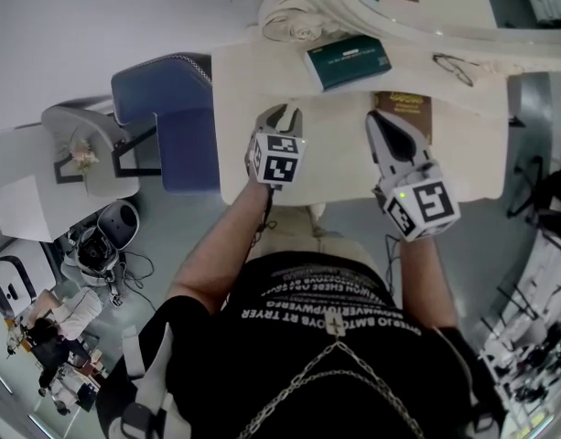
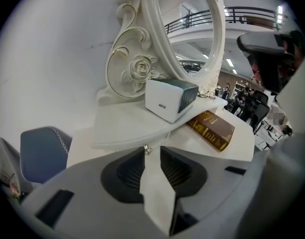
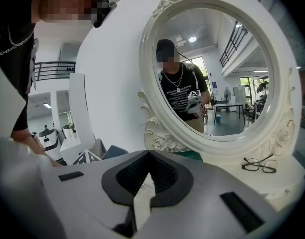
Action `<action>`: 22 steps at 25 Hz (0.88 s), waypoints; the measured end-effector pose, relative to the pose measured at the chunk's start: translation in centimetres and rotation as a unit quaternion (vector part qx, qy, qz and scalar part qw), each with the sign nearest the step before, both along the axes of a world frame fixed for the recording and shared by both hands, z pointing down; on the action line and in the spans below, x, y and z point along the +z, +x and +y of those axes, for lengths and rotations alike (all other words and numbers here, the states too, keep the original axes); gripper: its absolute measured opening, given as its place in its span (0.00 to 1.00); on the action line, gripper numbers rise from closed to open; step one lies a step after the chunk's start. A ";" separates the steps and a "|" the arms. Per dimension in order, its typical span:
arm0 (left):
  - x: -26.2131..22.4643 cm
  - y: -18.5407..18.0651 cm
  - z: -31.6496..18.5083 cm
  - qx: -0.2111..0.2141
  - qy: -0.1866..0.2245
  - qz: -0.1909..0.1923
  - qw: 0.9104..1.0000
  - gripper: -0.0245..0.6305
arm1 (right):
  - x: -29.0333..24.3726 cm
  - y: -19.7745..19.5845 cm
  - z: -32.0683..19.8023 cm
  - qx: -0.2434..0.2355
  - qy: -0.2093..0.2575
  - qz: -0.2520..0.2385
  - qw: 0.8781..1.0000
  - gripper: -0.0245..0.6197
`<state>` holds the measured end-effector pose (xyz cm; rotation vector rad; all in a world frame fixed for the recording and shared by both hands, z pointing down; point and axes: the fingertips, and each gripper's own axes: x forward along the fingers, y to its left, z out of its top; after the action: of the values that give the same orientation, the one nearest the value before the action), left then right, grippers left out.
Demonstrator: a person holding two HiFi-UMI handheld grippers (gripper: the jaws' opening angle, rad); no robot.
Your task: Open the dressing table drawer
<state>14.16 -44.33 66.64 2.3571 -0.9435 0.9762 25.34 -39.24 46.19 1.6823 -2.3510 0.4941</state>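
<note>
White dressing table (image 1: 234,108) is found crowded — box (image 1: 347,60), book (image 1: 404,103), glasses (image 1: 454,67); left gripper (image 1: 285,111) parted, right gripper (image 1: 377,117) clenched empty.

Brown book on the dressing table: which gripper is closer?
Right. The right gripper has its tips by the near left corner of the brown book; the left gripper is well off to the book's left.
</note>
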 end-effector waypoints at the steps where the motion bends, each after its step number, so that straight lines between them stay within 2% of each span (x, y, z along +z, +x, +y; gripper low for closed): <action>1: 0.3 0.0 -0.2 -0.002 -0.003 -0.002 1.000 0.17 | 0.1 -0.1 0.0 0.000 -0.001 -0.001 1.000 0.04; 11: 3.0 0.9 -1.4 -0.013 -0.013 -0.012 1.000 0.22 | 1.3 -0.8 0.9 -0.009 -0.021 -0.007 1.000 0.04; 22: 4.3 1.6 -2.1 -0.022 -0.016 -0.022 0.999 0.22 | 1.3 -0.6 2.6 -0.004 -0.031 -0.008 0.999 0.04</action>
<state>15.73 -46.40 70.98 2.2867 -0.9855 1.0224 24.72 -36.66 47.48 1.6463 -2.3283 0.5734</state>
